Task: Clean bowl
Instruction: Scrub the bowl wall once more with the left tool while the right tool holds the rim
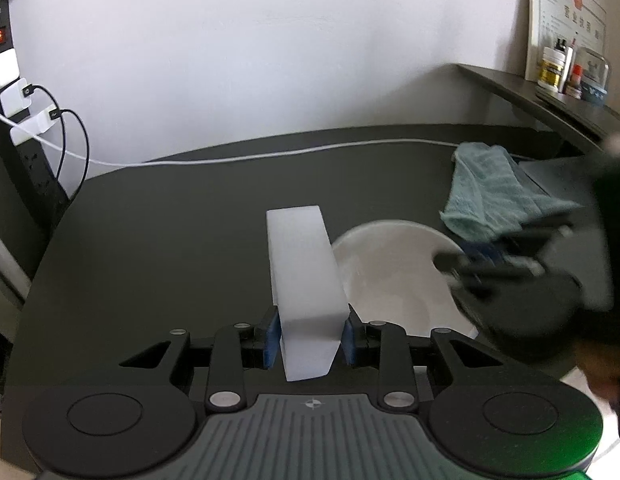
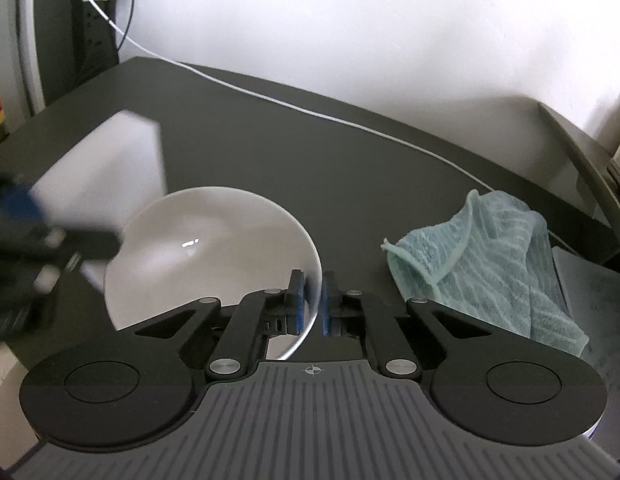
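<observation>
Here the left gripper (image 1: 310,338) is clamped on a white sponge block (image 1: 306,280), which stands between it and the white bowl (image 2: 206,248) just to its right on the dark bench (image 2: 310,152). The right gripper (image 2: 313,304) pinches the bowl's near rim; a teal cloth (image 2: 486,264) lies just right of it, a white cable (image 2: 350,122) beyond.

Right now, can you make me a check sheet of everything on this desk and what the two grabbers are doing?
Surface: dark desk, bare in the middle.
Job's things: white bowl on the desk; white sponge block held beside it, blurred in the right wrist view.
Clutter: teal towel crumpled right of the bowl.
Grippers: left gripper shut on the sponge block; right gripper has its fingers either side of the bowl's rim, pinching it.
Cables: white cable across the back of the desk; chargers in a power strip.
Surroundings: white wall; shelf with jars and a framed paper.
</observation>
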### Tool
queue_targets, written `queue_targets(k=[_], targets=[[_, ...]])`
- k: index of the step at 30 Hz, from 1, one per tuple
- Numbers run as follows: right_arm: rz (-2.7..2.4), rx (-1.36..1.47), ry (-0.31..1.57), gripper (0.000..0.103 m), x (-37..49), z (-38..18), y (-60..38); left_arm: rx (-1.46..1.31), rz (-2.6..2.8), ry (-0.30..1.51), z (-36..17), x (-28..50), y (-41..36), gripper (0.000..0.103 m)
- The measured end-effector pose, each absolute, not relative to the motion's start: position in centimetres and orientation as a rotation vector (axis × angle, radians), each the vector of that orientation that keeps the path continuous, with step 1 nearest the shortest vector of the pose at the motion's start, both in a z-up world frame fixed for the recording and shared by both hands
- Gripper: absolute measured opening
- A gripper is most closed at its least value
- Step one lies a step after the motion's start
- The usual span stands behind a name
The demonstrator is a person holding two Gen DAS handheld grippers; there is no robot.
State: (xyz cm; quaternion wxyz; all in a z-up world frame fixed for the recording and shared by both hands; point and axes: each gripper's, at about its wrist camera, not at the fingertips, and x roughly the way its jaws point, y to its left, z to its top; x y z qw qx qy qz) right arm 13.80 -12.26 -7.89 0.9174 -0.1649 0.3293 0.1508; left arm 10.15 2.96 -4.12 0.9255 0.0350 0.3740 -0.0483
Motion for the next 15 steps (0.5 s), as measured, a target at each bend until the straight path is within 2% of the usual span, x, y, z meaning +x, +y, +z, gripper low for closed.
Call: queue_targets(k=[8,10,11,12,15], targets=[[0.310,-0.308,0.678,0.010,14.6,-7.8,-12.4,0.102,-0.103,0.782,-4.1,8.3,2.5,0.028],[0.306,-0.278,0.694,0.017,14.5,-7.6,-12.6,0.101,-0.102,0.782,-4.2,7.4,2.5,0.029],[0.305,-0.264,0.700,0.030,14.4,-7.5,-12.7,0.099,-0.101,0.782,-4.2,7.2,2.5,0.029],[0.304,-0.243,0.711,0.034,14.0,-7.2,-13.0,0.095,-0.101,0.782,-4.2,7.1,2.5,0.029],[0.302,-0.205,0.737,0.037,13.3,-6.8,-13.6,0.080,-0.100,0.783,-4.1,7.2,2.6,0.029]])
